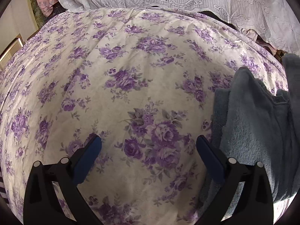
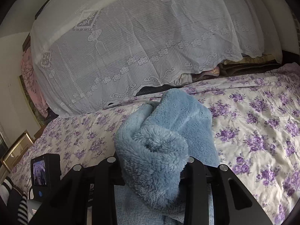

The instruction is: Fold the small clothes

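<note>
A: From the left wrist we see our left tongs [image 1: 149, 161] standing wide apart with nothing between them, over the flowered bedsheet [image 1: 131, 65]. The blue fleece garment [image 1: 253, 123] hangs at the right edge, just beside the right finger.

B: From the right wrist, our right tongs [image 2: 151, 170] are clamped on a bunched fold of that garment [image 2: 155, 161], lifted above the bed, the rest trailing forward.

A: Our worry is that the thick pile slips out, since only a bunched wad is pinched.

B: And with one corner held, it may drop crumpled, spoiling our fold.
</note>
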`<state>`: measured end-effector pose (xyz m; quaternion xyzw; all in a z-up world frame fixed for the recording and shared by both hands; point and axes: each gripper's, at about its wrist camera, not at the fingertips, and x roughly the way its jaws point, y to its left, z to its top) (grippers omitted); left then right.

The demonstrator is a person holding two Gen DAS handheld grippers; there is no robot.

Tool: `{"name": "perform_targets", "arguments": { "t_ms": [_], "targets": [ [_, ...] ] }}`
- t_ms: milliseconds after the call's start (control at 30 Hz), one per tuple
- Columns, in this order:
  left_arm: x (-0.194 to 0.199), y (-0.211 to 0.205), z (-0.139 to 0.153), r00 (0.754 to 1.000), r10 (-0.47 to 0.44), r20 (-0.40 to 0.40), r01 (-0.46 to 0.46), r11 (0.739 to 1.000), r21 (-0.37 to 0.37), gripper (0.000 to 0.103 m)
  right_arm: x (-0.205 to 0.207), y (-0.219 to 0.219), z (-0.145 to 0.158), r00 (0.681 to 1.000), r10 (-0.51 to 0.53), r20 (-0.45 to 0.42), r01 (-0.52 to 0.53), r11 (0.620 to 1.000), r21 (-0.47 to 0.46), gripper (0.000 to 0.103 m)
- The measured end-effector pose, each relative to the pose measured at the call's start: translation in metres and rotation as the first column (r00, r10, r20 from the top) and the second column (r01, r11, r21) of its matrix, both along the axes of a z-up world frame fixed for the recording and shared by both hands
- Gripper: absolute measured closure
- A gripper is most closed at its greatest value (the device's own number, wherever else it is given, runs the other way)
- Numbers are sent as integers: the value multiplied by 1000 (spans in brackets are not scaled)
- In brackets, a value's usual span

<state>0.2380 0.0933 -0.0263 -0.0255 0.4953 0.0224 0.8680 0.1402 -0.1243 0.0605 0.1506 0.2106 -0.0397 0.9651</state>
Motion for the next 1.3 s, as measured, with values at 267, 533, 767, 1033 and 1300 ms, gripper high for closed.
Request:
{"name": "perform_targets", "arguments": {
  "t_ms": [267,533,767,1033,1300],
  "targets": [
    [7,10,-3,1000,28,-11,-28,999,-15,4,16,62,-28,994,69,-81,-82,982,-172,69],
    [12,26,-4,998,67,-17,-68,997,-47,4,21,110,-59,980,108,-168,-166,909,-382,69],
    [13,30,-3,997,80,-15,-81,996,-48,4,19,127,-66,961,156,-227,-248,846,-471,48],
    [13,37,-1,996,90,-16,-91,994,-62,4,-4,117,-52,943,253,-218,-327,827,-456,39],
    [8,47,12,994,110,10,-108,990,-88,4,-48,73,-10,921,369,-129,-390,858,-334,39]
  ]
}}
